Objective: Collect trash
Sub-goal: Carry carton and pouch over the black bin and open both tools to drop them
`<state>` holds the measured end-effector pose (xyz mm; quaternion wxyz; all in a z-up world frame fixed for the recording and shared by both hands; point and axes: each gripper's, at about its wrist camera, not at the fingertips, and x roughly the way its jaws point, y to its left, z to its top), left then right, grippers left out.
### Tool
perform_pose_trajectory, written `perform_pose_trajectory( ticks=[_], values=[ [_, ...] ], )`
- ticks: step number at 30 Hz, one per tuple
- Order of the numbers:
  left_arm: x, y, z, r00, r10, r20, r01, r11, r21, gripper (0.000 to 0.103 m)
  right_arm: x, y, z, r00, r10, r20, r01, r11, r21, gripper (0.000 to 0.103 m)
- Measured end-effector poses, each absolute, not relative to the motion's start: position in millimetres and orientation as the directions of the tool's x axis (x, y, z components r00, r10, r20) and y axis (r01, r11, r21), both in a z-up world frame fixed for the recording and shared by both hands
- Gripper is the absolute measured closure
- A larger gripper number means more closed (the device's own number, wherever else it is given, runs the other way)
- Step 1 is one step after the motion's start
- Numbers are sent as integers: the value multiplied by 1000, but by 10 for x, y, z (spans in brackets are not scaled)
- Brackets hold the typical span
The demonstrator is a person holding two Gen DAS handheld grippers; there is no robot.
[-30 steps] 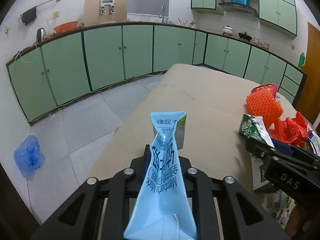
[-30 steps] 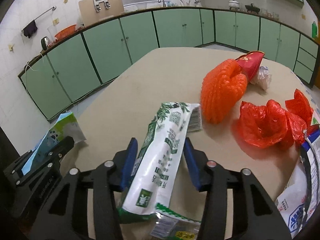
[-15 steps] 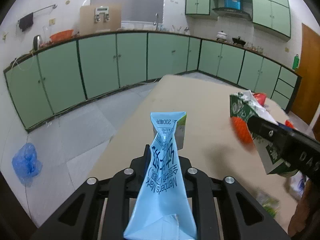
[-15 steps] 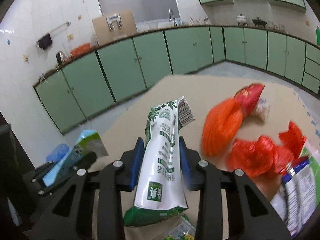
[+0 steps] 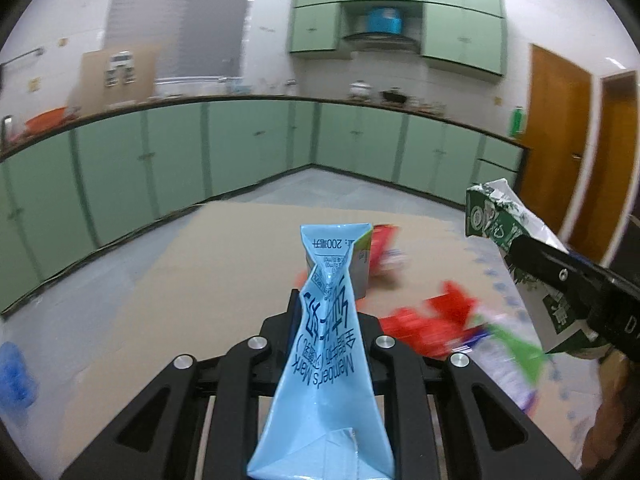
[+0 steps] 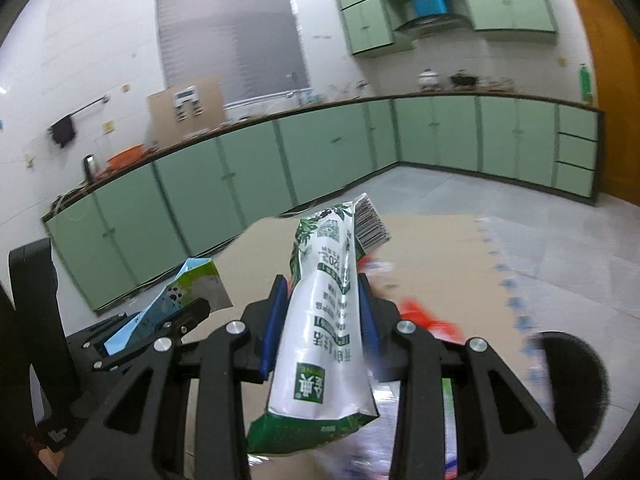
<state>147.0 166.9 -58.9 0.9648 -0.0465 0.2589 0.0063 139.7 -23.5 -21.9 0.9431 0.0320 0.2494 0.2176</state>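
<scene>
My left gripper (image 5: 326, 300) is shut on a flattened light blue milk carton (image 5: 328, 340) that stands up between its fingers. My right gripper (image 6: 322, 292) is shut on a green and white food packet (image 6: 328, 320), its blue pads pressing both sides. Both are held above the tan table (image 5: 224, 264). In the left wrist view the right gripper (image 5: 560, 276) and its packet (image 5: 496, 212) hang at the right. In the right wrist view the left gripper (image 6: 160, 324) with the blue carton (image 6: 188, 284) is at the lower left.
Blurred red plastic trash (image 5: 432, 320) and other wrappers lie on the table's right part. A dark round shape (image 6: 568, 380) sits low on the right. Green cabinets (image 5: 248, 152) line the walls, and a blue bag (image 5: 12, 372) lies on the floor at left.
Both grippers have risen from the table and swung right with their loads. The green and white packet, lying on the table a second ago, now hangs in the air.
</scene>
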Motion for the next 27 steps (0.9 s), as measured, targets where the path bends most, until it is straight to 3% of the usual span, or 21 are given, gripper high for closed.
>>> perform_pose_trajectory(
  ticks=[10, 15, 27],
  values=[
    [1914, 378, -557, 842, -229, -488, 198, 973, -116, 84, 1351, -1573, -221, 876, 204, -438, -167, 978, 123, 70],
    [2081, -225, -610, 820, -293, -492, 278, 955, -107, 84, 1378, -2201, -365, 889, 92, -449, -53, 994, 99, 70],
    [2378, -1282, -887, 779, -365, -509, 366, 925, -103, 84, 1481, -3187, -912, 869, -24, -495, 91, 990, 111, 70]
  ],
)
